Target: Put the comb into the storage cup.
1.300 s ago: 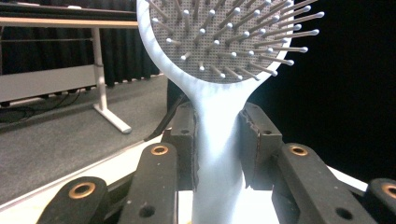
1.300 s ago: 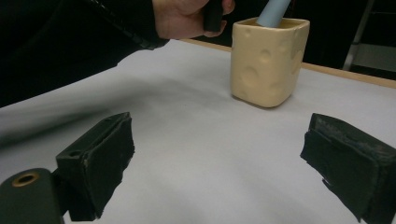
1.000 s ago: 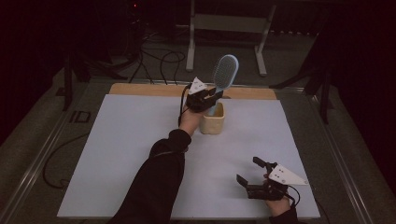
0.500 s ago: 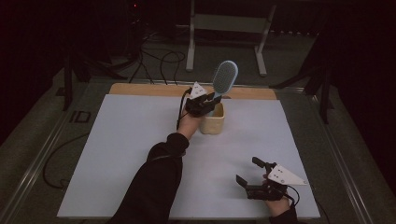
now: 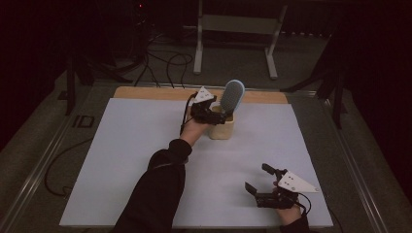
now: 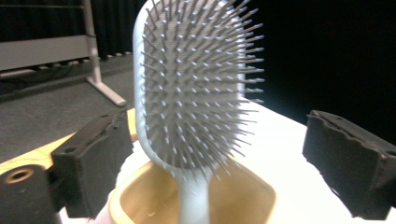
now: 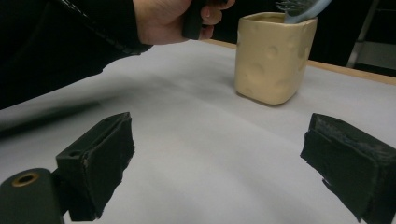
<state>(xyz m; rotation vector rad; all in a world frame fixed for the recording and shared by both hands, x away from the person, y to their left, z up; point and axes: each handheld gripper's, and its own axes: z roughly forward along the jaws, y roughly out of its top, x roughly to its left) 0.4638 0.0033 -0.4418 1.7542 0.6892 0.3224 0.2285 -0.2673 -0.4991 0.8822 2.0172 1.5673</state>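
Observation:
A light blue hairbrush (image 5: 232, 94) stands handle-down in a cream cup (image 5: 222, 127) near the table's far edge, bristles facing my left gripper (image 5: 216, 115). In the left gripper view the brush head (image 6: 196, 93) rises between the two black pads (image 6: 93, 163), which stand wide apart and clear of it over the cup's rim (image 6: 254, 200). These jaws have just been opening. My right gripper (image 5: 257, 177) rests open at the front right of the table with nothing between its fingers. Its own view looks across the sheet at the cup (image 7: 271, 56).
A white sheet (image 5: 136, 155) covers the table, with a wooden strip (image 5: 145, 92) along its far edge. Behind the table stand a metal frame (image 5: 233, 24) and loose cables (image 5: 160, 63) on the dark floor. A dark sleeve (image 5: 155, 189) crosses the sheet's near middle.
The left gripper's jaws have opened and let go of the hairbrush, which has sunk lower into the cup. The right gripper has not moved.

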